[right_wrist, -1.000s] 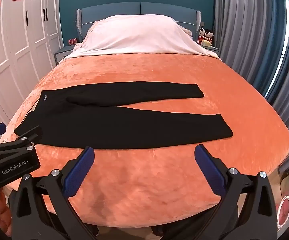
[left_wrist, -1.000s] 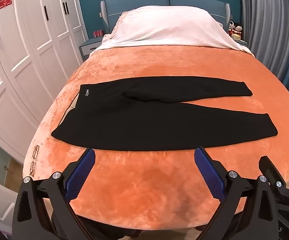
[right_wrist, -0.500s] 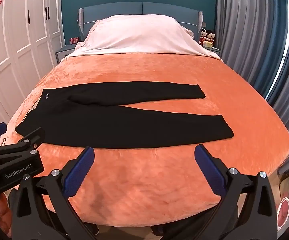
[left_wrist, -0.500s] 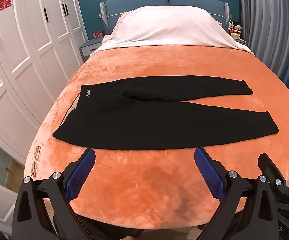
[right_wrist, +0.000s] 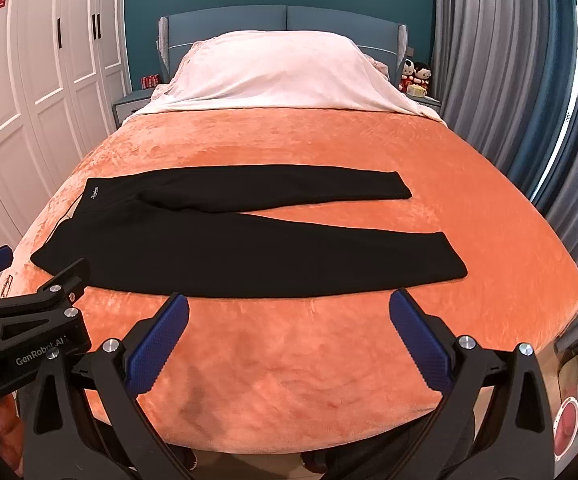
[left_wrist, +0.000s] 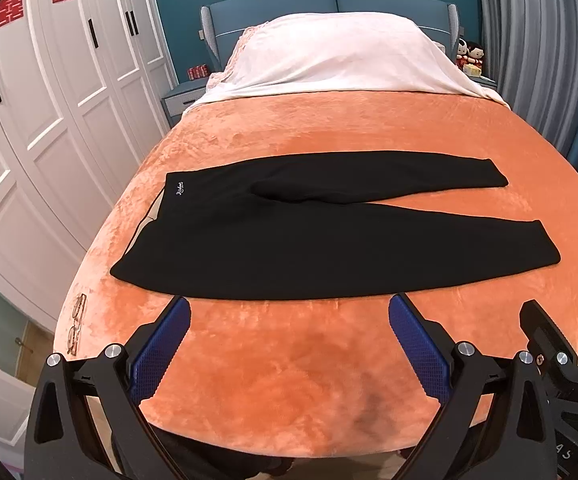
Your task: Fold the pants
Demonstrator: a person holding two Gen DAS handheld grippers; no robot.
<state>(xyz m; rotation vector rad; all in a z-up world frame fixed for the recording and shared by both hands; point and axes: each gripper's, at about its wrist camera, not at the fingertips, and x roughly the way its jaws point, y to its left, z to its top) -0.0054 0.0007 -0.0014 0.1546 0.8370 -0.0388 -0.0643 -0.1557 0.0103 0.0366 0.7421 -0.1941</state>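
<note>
both handheld grippers are edging slightly forward over the near end of the bed compared with a second ago, the view barely changing. the pair of black fabric pants is lying flat across the plush orange bedspread, its waistband lying to the left and its two legs reaching right, the far leg angling slightly away from the near one. the left black gripper with blue ridged pads is hovering above the bedspread just short of the pants' near edge, its jaws standing wide apart and holding nothing. the right black gripper with blue ridged pads is hovering likewise, jaws spread wide and empty, beside its partner. a pair of thin-rimmed spectacles is resting near the bedspread's left edge. a white pillow cover is lying at the far end, and white panelled wardrobe doors are standing along the left.
</note>
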